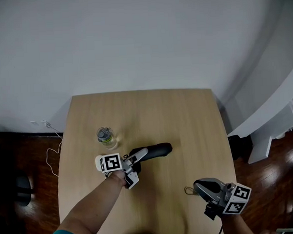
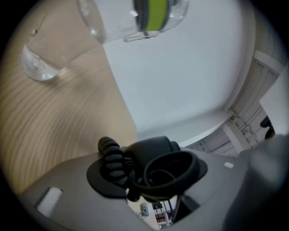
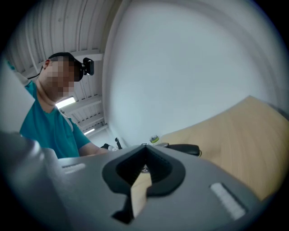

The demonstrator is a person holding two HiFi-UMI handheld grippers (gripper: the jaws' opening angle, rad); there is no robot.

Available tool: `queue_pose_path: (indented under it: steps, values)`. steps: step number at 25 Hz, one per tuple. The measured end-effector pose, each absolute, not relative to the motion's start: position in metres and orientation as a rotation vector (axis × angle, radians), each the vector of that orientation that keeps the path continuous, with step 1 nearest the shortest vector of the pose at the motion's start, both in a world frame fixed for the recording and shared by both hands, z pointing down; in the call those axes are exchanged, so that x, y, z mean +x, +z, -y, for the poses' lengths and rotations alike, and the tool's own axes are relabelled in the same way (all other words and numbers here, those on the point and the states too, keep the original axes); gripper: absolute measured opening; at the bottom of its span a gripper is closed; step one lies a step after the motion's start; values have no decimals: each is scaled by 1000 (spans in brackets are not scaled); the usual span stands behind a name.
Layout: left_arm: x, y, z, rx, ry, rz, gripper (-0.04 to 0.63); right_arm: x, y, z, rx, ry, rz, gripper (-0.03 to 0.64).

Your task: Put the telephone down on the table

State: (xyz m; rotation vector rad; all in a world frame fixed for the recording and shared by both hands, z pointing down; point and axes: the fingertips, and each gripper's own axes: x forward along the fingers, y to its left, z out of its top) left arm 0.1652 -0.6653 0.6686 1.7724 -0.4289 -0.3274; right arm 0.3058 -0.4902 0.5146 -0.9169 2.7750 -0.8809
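Note:
The black telephone handset sticks out to the right of my left gripper, which is shut on it near the middle of the wooden table. Whether the handset rests on the tabletop I cannot tell. In the left gripper view the handset and its coiled cord fill the space between the jaws of that gripper. My right gripper hovers at the table's front right, shut with nothing in it. From the right gripper I see the handset lying level ahead.
A clear plastic bottle with a green label stands just behind the left gripper, close to the handset; it also shows as the bottle. A small loop lies by the right gripper. White wall behind, white cable on the floor left.

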Motion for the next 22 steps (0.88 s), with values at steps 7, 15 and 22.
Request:
queue_pose_path:
  steps: [7,15,22]
  values:
    - [159,711,663,1693,-288,484,304,304,525,496,-884,-929,-2741,2]
    - [159,721,655,1684,-199,577,312,289,522,499,-827,-945,-2741,2]
    - [144,736,643,1625,-68,671,342,282,522,492,-811,-951,-2750,2]
